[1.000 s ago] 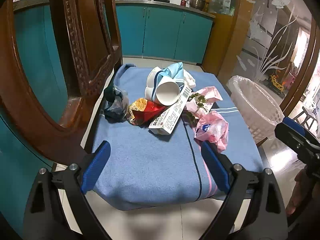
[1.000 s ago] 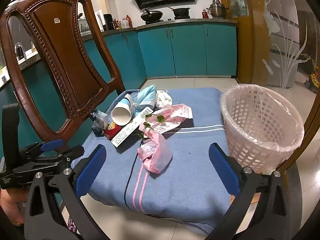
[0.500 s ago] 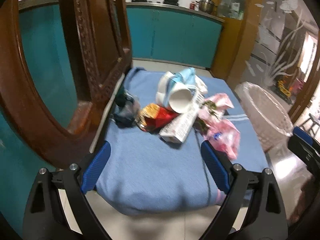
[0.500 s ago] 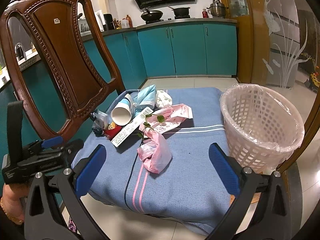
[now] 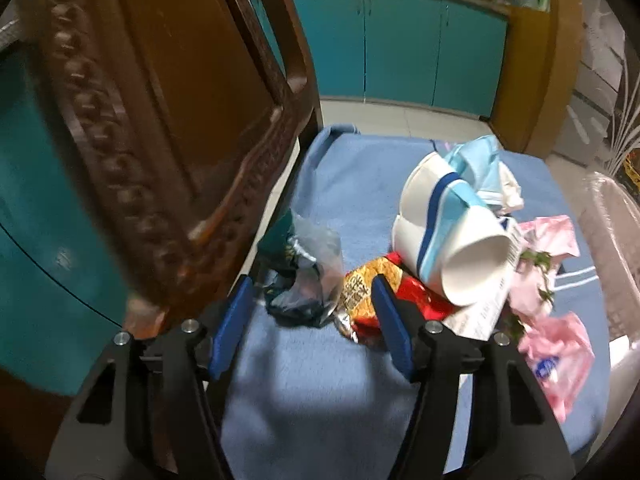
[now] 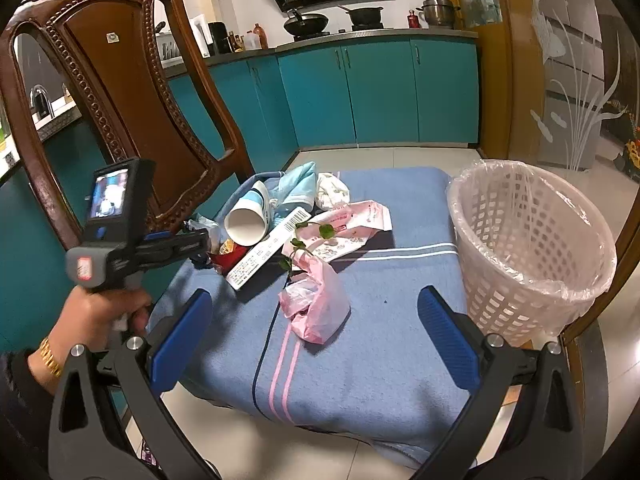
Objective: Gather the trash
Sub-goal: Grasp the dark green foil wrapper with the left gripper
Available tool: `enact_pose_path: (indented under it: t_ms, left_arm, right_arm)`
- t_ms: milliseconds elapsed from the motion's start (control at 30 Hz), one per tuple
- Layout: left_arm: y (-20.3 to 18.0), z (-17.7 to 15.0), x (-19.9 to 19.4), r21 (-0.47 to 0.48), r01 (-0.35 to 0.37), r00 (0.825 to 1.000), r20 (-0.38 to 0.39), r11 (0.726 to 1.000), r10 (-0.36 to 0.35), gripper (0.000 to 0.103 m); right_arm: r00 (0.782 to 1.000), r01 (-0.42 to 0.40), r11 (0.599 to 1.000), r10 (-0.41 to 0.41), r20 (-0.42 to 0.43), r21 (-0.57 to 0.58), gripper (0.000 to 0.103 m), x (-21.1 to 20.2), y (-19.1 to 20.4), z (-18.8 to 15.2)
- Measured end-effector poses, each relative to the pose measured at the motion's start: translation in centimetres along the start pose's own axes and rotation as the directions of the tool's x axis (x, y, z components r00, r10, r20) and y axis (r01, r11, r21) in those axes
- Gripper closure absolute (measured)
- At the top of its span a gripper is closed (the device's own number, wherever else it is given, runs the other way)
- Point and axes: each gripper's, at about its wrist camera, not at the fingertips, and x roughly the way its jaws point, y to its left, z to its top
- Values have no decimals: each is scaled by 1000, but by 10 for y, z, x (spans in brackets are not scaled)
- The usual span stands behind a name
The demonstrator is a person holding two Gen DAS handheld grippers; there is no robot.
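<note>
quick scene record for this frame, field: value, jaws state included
surface: blue blanket over a chair seat
trash pile: paper cup on its side, red snack wrapper, dark crumpled bag, long white box, pink plastic bag
bin: white lined basket, right of the blanket
left gripper: jaws open, low at the dark crumpled bag and red snack wrapper, nothing held
right gripper: jaws open, held back from the pile, nothing held

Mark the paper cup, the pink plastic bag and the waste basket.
paper cup (image 5: 472,268): left wrist view, inside of its open mouth.
pink plastic bag (image 6: 320,304): right wrist view, crumpled middle.
waste basket (image 6: 516,256): right wrist view, lattice side wall.
</note>
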Motion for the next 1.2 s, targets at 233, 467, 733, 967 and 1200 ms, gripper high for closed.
enact_pose_path:
  t_ms: [233,467,733,967,1200]
  left_arm:
    - [-19,25,22,89,-56,998,-21,994,59,52]
    - [-15,23,32,84,-83,995,-55,993,87,45]
    - [-18,24,58,88,-81,991,-98,993,90,70]
    - [-1,20,-6,79,75,997,21,994,-77,78]
    - [43,-11,-109,21,414,886,221,910,-408,77]
  right_arm:
    - [1000,-10,1000,10,-8,-8,3,2,2,-1]
    - [1000,-13,1000,13,-11,-5,3,3,1,-1]
    - [1000,-15,1000,15,-17,-6,3,4,1,0]
    - [999,8,1000,-9,-37,-18,3,15,-2,-2]
    - [991,28,999,-32,-128,-32,3,61,2,-5]
